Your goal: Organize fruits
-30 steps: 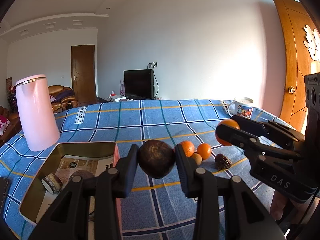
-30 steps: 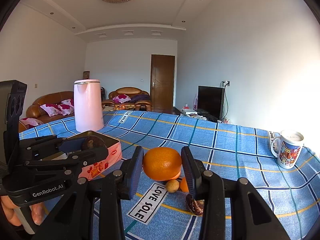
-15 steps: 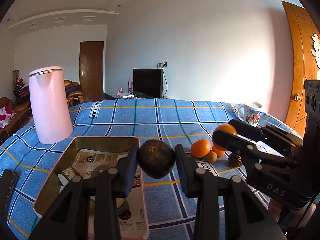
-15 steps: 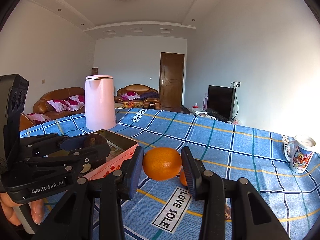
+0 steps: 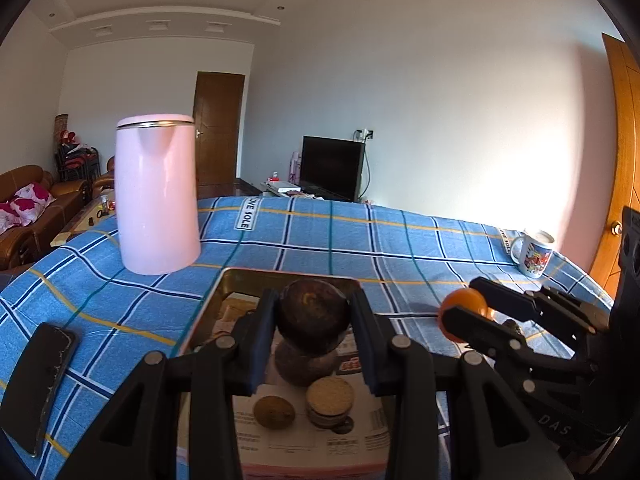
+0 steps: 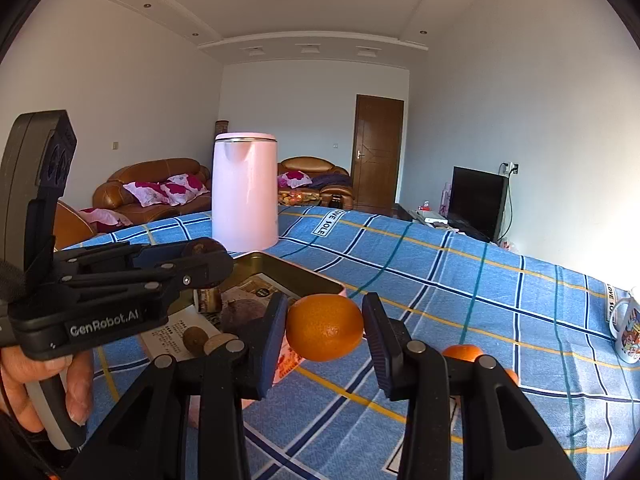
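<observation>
My left gripper (image 5: 314, 322) is shut on a dark brown round fruit (image 5: 312, 308) and hangs over the open metal tin (image 5: 224, 292). Below it in the tin lie another dark fruit (image 5: 304, 368), a small brown fruit (image 5: 274, 412) and a stack of round biscuits (image 5: 330, 400). My right gripper (image 6: 325, 334) is shut on an orange (image 6: 320, 326), just right of the tin's pink rim (image 6: 320, 282). Two more oranges (image 6: 464, 352) lie on the cloth behind its right finger. Each gripper shows from the side in the other's view, the right gripper (image 5: 460, 314) with its orange.
A tall pink kettle (image 5: 156, 196) stands beyond the tin's far left corner. A printed mug (image 5: 534, 252) sits at the far right edge of the blue checked tablecloth (image 5: 360, 240). A dark phone (image 5: 40, 380) lies at the near left. A hand (image 6: 24, 380) holds the left gripper's handle.
Both grippers have travelled left with their fruits. The left one, earlier beside the tin, now hangs over it. The right one has come up to the tin's rim, leaving the loose oranges behind.
</observation>
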The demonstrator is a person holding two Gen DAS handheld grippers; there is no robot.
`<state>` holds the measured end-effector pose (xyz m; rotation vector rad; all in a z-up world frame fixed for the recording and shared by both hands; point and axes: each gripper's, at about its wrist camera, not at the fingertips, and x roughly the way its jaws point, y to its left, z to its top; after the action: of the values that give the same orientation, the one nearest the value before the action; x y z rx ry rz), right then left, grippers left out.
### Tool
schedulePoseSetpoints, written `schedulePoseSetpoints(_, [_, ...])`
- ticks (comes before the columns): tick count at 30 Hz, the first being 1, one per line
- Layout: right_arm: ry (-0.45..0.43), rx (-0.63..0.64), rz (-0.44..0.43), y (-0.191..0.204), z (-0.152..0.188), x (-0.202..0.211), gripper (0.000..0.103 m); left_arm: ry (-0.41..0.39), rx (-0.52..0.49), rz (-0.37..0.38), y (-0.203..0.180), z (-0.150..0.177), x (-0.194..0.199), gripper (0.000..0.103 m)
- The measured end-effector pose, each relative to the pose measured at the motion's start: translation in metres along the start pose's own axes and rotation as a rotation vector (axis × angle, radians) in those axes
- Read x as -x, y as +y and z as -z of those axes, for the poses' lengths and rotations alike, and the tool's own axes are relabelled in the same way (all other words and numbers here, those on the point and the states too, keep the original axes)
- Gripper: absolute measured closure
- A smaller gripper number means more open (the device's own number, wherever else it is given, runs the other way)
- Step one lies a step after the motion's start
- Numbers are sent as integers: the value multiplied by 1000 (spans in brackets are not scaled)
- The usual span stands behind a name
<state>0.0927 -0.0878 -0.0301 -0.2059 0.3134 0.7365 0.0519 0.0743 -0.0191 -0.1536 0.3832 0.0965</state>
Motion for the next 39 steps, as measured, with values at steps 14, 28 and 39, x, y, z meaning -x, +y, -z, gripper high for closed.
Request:
schedulePoseSetpoints(14, [87, 84, -118, 48, -3, -26, 62, 110, 81, -26, 49, 11, -13, 64])
schedulePoseSetpoints(28, [251, 190, -198, 80, 2, -56, 61, 116, 99, -38, 57, 14, -10, 63])
schedulePoseSetpoints(39, [213, 152, -63, 23, 10, -11, 47, 84, 24, 24, 15, 3, 0, 41])
